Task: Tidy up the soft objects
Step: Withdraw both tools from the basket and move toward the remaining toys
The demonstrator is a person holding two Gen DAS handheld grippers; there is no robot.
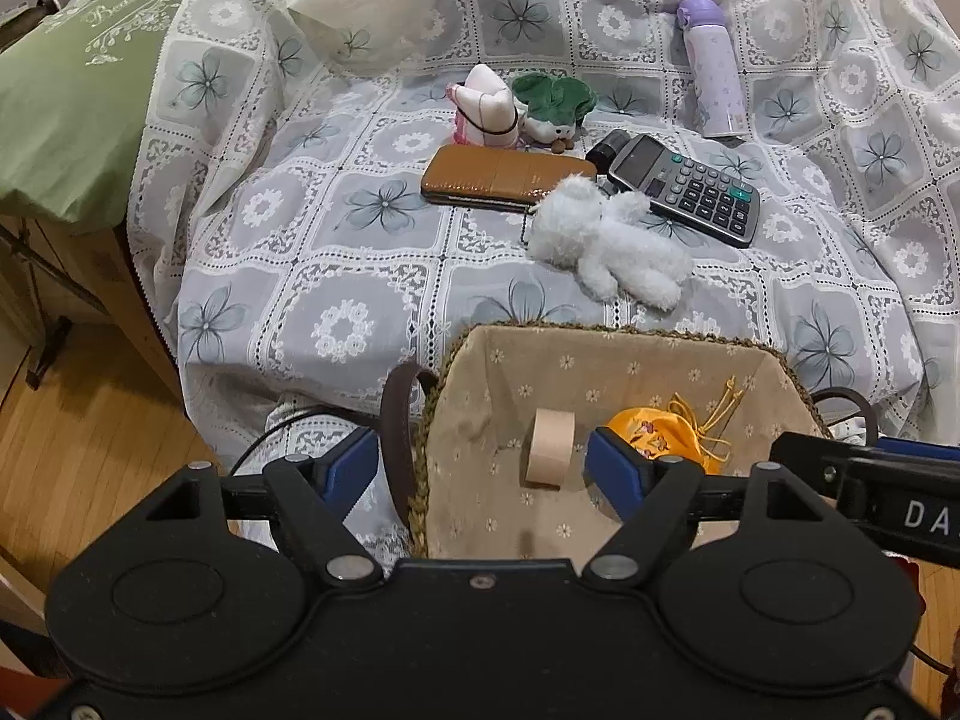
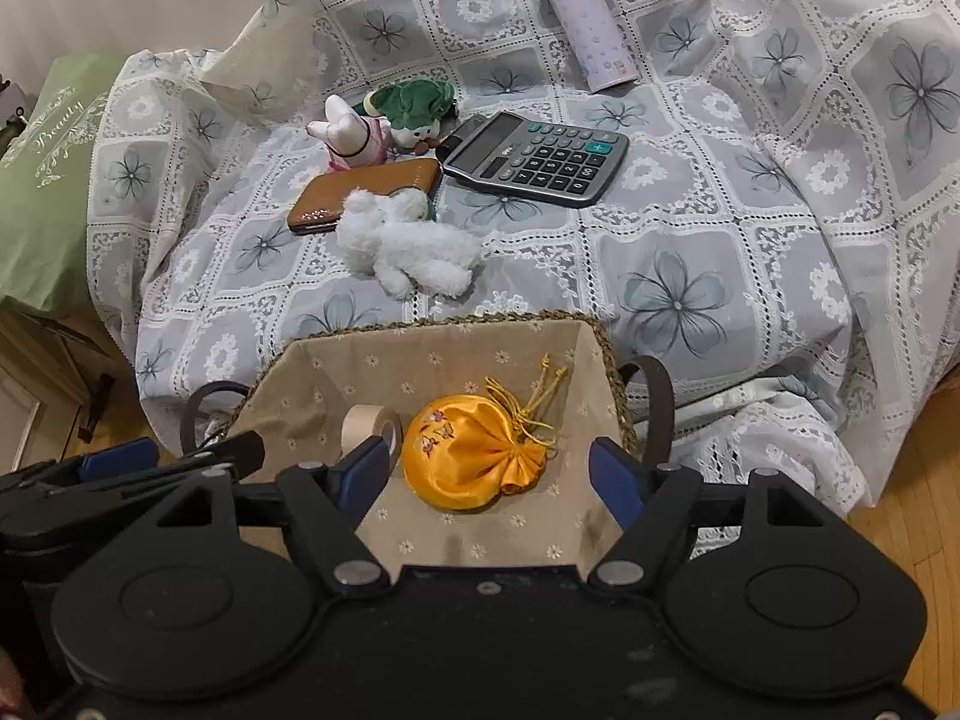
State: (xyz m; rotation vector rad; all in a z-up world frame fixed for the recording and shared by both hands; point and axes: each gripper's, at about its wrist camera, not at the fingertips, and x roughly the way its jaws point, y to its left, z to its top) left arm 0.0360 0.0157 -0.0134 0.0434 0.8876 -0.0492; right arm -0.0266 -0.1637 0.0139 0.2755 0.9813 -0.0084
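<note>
Lying between right tool (image 2: 489, 471) tips, orange pouch (image 2: 465, 459)

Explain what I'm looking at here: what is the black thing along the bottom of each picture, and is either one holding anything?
Each picture comes from a camera on a hand-held two-finger gripper, looking forward along its blue-padded fingers. The black shape at the bottom is the gripper's own body. One view shows the left gripper, the other the right gripper. Both are open over a lined basket and grip nothing. In the basket lie a yellow pouch and a tape roll. On the flowered cloth behind it are a white plush, a pink plush, a green-capped plush, a brown wallet, a calculator and a purple bottle.
</note>
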